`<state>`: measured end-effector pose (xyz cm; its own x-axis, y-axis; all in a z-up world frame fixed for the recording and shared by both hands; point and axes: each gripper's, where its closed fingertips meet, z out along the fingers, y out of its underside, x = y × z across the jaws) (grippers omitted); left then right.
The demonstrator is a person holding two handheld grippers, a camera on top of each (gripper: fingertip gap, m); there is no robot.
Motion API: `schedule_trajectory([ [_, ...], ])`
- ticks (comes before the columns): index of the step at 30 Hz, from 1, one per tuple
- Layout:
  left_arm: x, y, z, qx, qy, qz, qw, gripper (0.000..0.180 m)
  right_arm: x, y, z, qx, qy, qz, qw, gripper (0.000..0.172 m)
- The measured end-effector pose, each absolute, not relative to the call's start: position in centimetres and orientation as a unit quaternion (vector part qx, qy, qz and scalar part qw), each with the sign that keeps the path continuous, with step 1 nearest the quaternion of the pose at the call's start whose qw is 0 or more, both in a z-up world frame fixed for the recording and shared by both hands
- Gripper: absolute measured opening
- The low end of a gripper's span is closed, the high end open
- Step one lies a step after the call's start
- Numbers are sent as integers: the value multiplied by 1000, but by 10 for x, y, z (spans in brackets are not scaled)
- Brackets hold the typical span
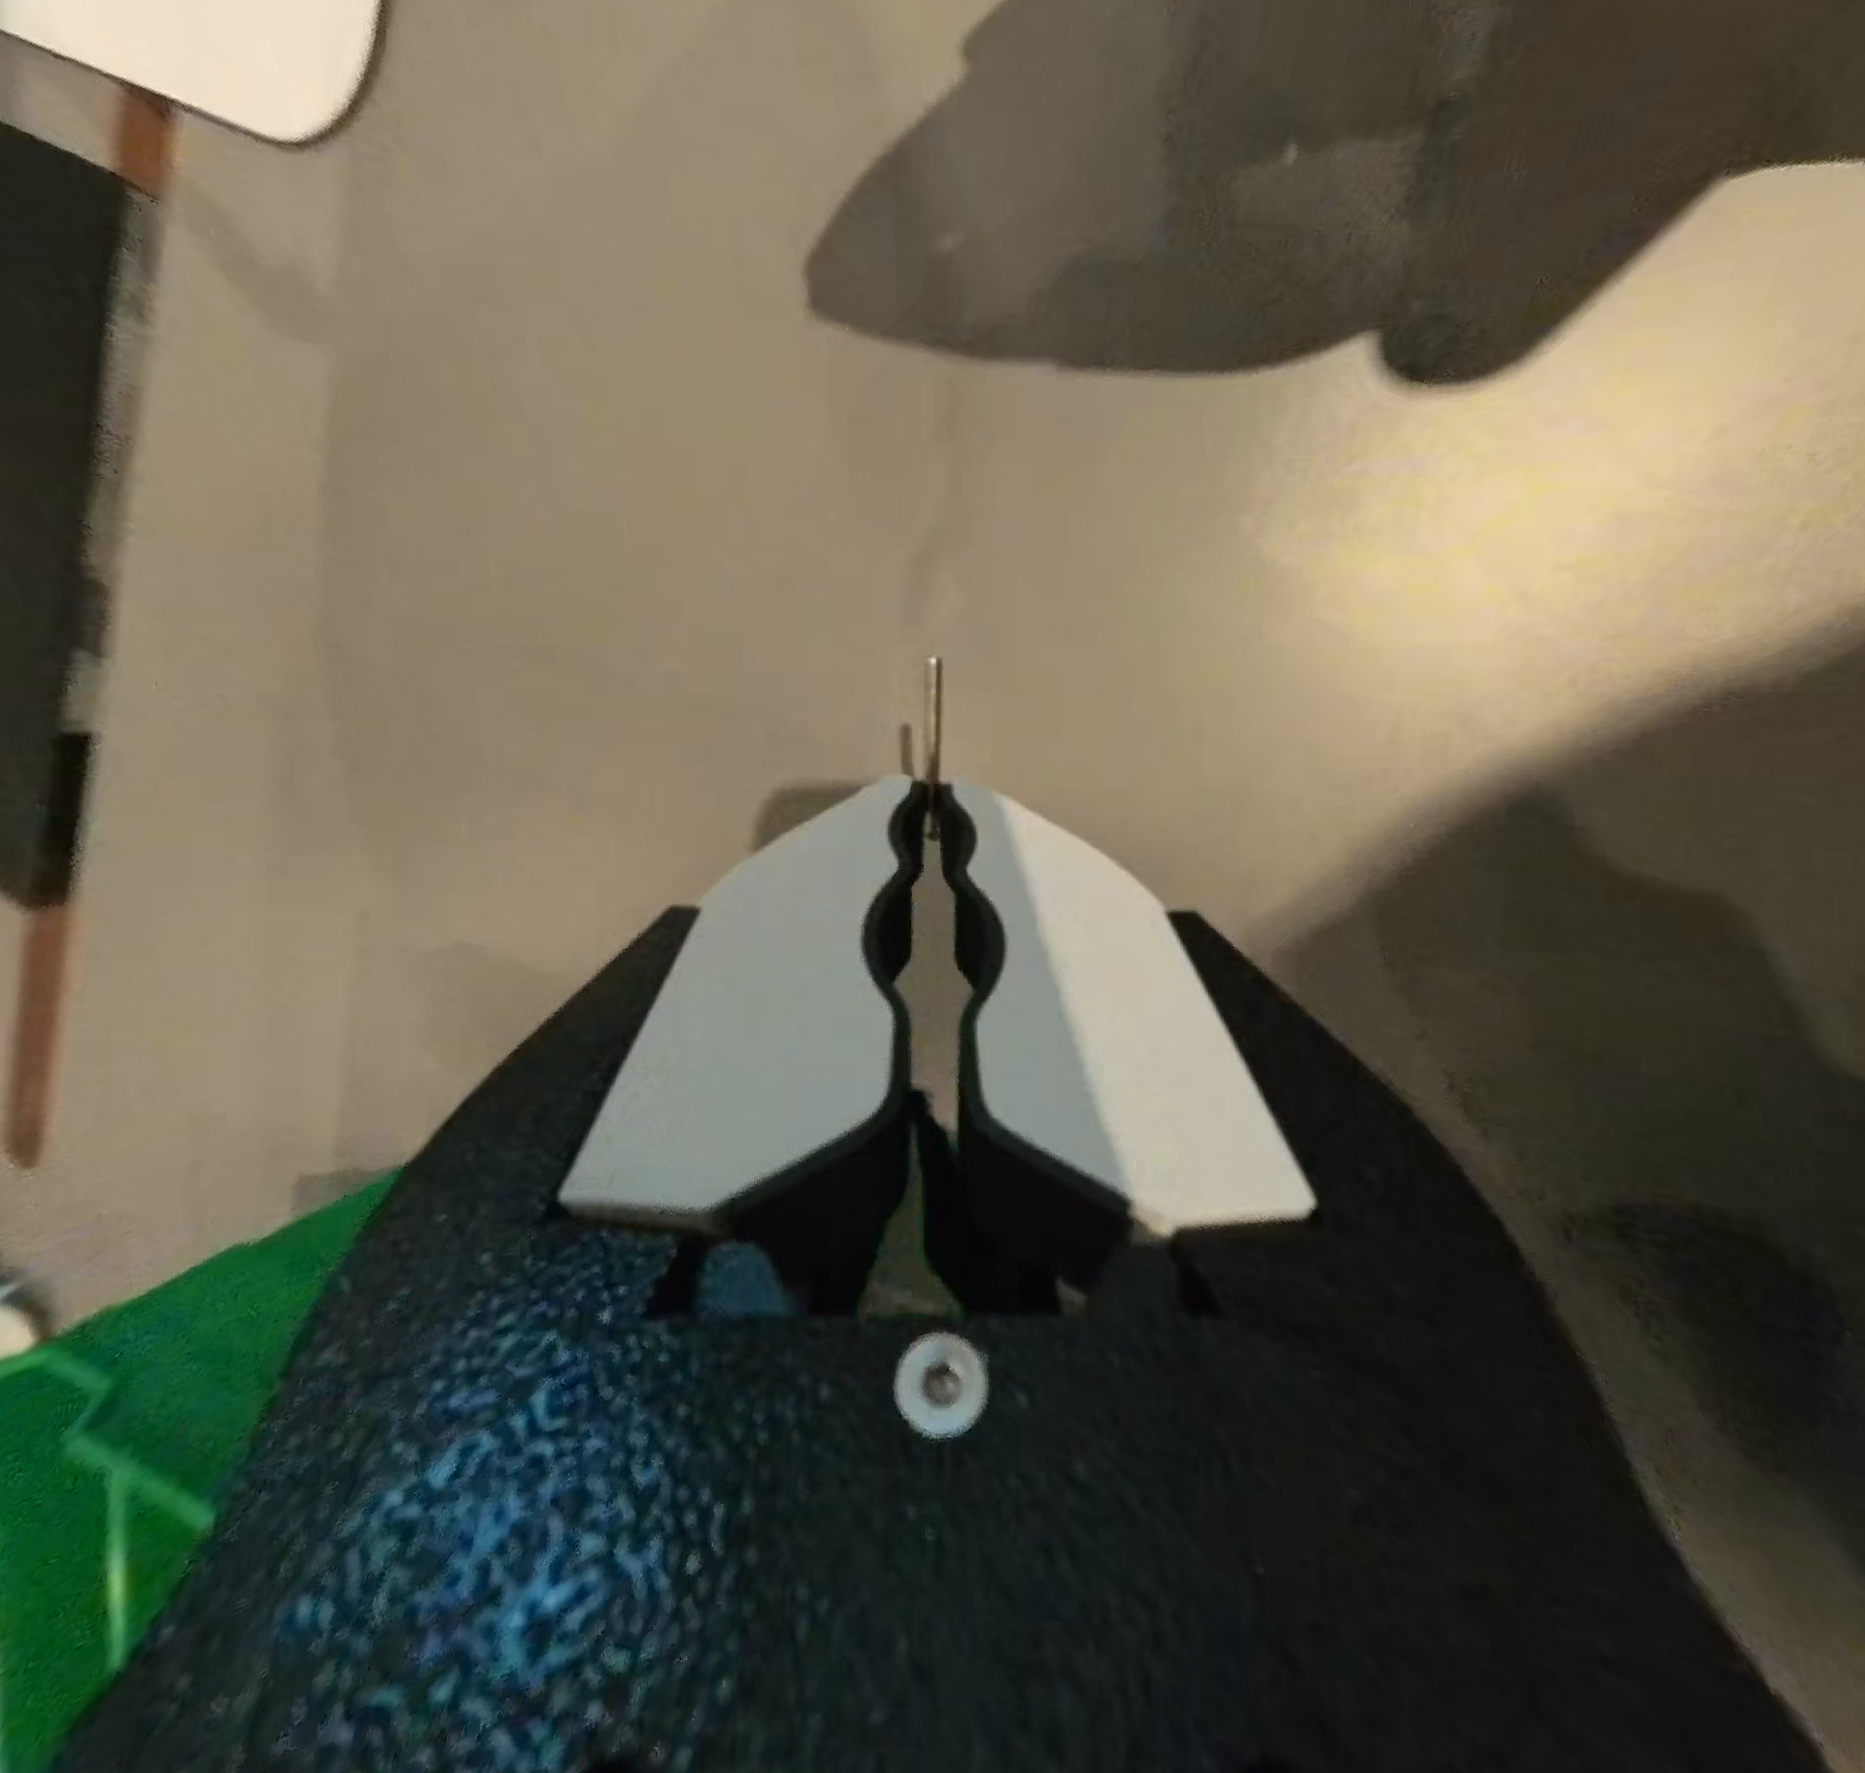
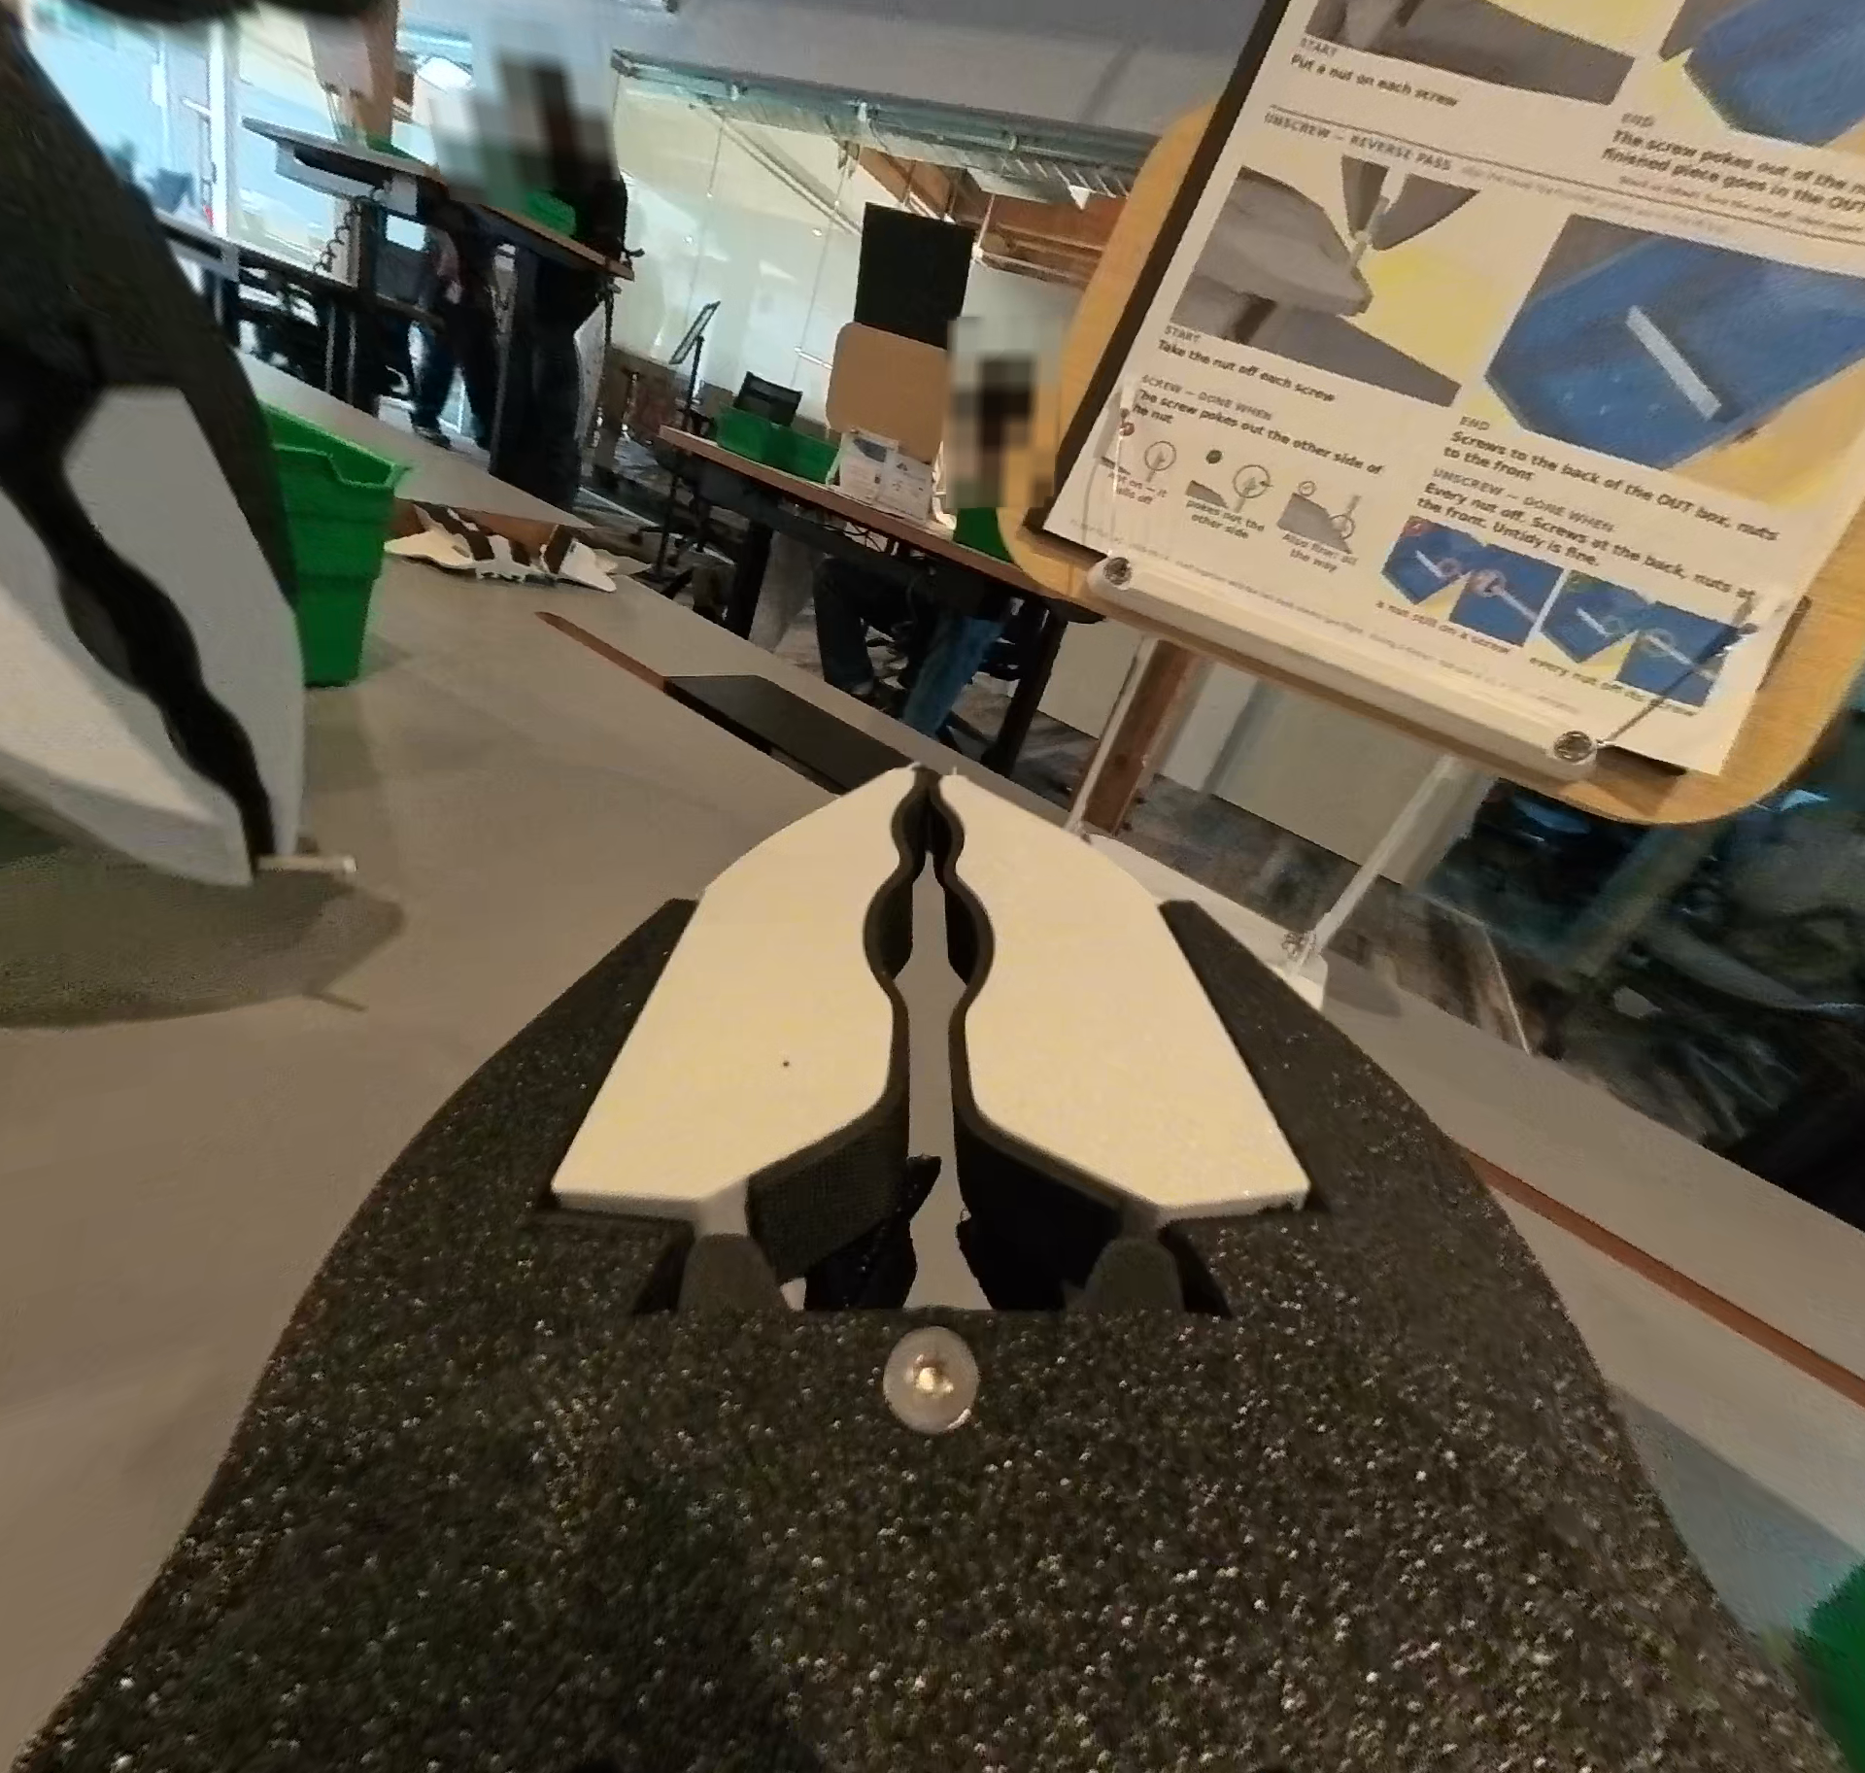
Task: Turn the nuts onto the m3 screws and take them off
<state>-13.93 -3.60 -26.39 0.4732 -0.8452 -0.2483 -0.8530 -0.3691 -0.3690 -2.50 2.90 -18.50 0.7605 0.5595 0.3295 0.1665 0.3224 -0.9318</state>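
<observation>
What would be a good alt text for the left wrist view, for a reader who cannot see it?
The left gripper is shut on a thin metal screw that sticks out past its white fingertips, over a beige table. A blurred dark shape hangs above, and a green bin shows at lower left.

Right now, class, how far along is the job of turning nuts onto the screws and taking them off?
Done: the left gripper is shut on a thin metal screw, its shaft pointing out past the tips. In hand: only that screw; no nut shows on it. The right gripper is closed, with no nut visible. Left: fetching a nut, threading it, removing it.
</observation>
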Motion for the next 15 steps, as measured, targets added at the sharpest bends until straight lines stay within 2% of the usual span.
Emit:
schedule_trajectory([
  [1,-137,-34,-271,-833,508,4,218,2,-23,30,-184,-567,-317,132,749,0],
  [15,-140,-22,-308,-877,442,14,189,2,-24,29,-182,-565,-313,142,750,0],
])
